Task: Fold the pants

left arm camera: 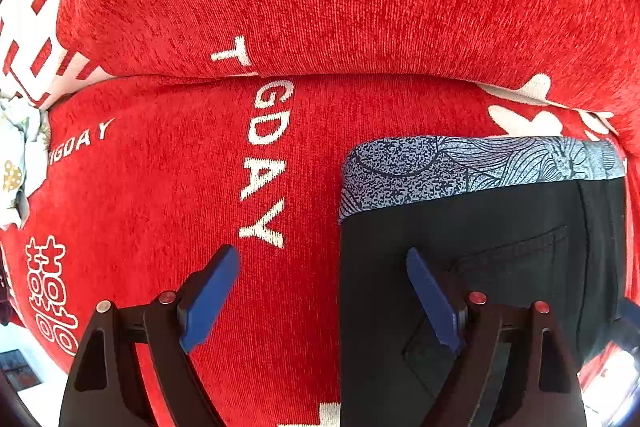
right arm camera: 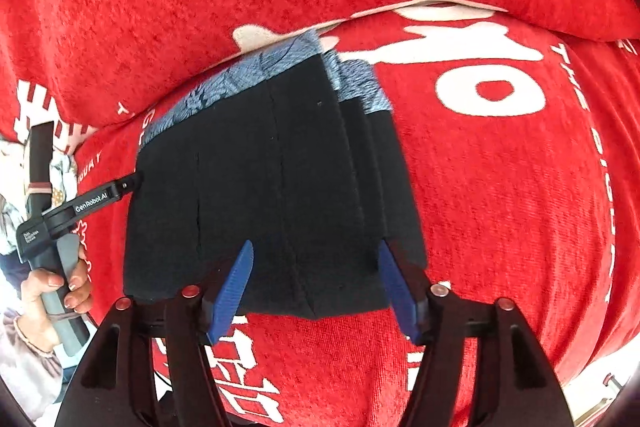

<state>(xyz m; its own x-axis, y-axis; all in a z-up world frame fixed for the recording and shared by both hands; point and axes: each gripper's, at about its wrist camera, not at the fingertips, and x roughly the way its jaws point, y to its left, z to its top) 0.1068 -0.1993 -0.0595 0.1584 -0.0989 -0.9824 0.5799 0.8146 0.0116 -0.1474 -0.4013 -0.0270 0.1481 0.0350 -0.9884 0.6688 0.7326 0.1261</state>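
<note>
Left wrist view: the left gripper [left arm camera: 322, 281] has its blue jaws spread wide and grips nothing; one fingertip hangs over the red blanket [left arm camera: 168, 187], the other over the left edge of the black pants [left arm camera: 500, 247]. Whether that fingertip touches the cloth cannot be told. In the right wrist view this gripper's tip reaches in from the left to the pants' left edge, and a hand [right arm camera: 66, 291] with painted nails is wrapped around its grey handle.

Right wrist view: the right gripper [right arm camera: 316, 275] is equally wide, empty, poised above the near end of the folded bundle.

The pants lie folded in stacked layers on the blanket, printed with white lettering, just in front of a red cushion [right arm camera: 200, 7]. Their long axis runs away from the right camera, with the patterned blue-grey waistband [right arm camera: 240, 75] at the far end, against the cushion.
</note>
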